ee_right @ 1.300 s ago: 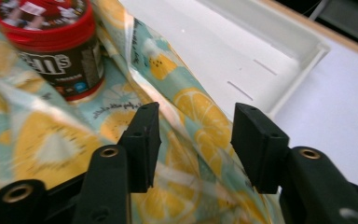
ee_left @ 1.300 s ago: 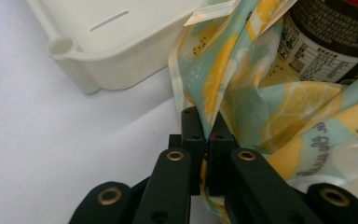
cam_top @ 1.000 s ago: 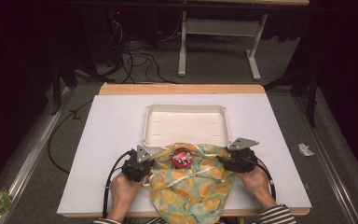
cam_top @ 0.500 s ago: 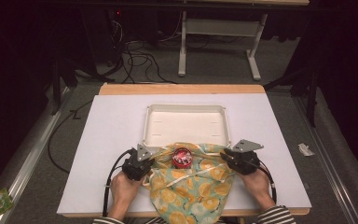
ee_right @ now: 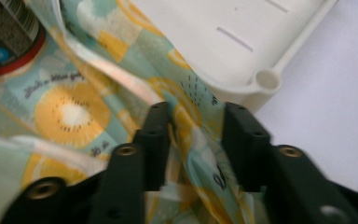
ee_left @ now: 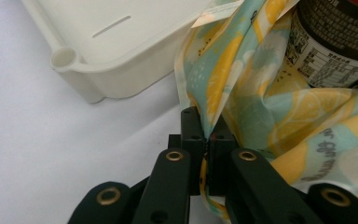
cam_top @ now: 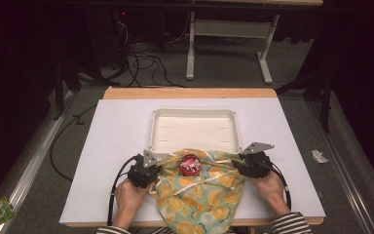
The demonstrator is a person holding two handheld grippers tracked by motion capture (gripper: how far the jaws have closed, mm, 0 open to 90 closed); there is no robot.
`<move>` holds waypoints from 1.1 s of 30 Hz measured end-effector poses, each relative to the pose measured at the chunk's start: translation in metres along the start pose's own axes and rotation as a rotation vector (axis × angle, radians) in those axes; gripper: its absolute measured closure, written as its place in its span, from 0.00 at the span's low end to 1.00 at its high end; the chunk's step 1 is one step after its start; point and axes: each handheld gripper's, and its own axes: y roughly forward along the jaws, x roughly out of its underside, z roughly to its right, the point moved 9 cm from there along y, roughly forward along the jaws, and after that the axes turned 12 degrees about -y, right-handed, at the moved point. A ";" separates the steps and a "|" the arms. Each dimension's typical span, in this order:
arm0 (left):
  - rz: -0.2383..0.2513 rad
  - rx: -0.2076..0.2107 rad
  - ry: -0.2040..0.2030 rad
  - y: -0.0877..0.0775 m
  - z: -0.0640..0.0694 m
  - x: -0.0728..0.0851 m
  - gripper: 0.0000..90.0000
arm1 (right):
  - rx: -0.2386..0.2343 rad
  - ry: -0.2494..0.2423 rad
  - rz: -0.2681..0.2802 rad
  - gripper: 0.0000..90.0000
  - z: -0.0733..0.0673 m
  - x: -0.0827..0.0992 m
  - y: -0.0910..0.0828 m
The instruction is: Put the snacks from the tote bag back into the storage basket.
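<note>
Cloth bag, soft fabric printed with yellow citrus slices on pale blue, lies at the table's near edge, overlapping the white plastic tray. Inside stands a dark jar; its label print is unreadable. Left gripper is clamped on the bag's edge. Right gripper, jaws apart and just closing, straddles a fabric fold.

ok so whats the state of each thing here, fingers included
left gripper: fingers shut on the cloth edge
right gripper: fingers apart, just been closing, cloth between them, not pinched yet
fruit-print cloth: spread out and rumpled, far edge lifted against the tray, near edge hanging off the table
dark jar: upright on the cloth, red lid on
white tray: right way up, nothing on its floor
</note>
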 end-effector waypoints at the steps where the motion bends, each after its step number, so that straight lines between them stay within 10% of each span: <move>1: 0.001 0.001 -0.001 0.000 0.000 0.000 0.98 | -0.008 0.000 -0.002 0.81 -0.001 0.002 0.001; 5: -0.001 0.003 -0.004 0.001 -0.001 0.000 0.98 | -0.055 0.006 -0.011 1.00 -0.006 0.007 0.004; 17: -0.036 -0.057 -0.007 0.010 -0.018 -0.009 0.98 | -0.037 0.034 -0.033 1.00 -0.006 0.019 0.002; 26: 0.082 -0.011 -0.070 -0.027 -0.007 -0.019 0.66 | -0.021 0.026 -0.027 1.00 -0.013 0.021 -0.001; 33: 0.083 0.050 -0.081 -0.033 0.016 -0.023 0.53 | -0.016 0.025 -0.018 1.00 -0.014 0.021 0.000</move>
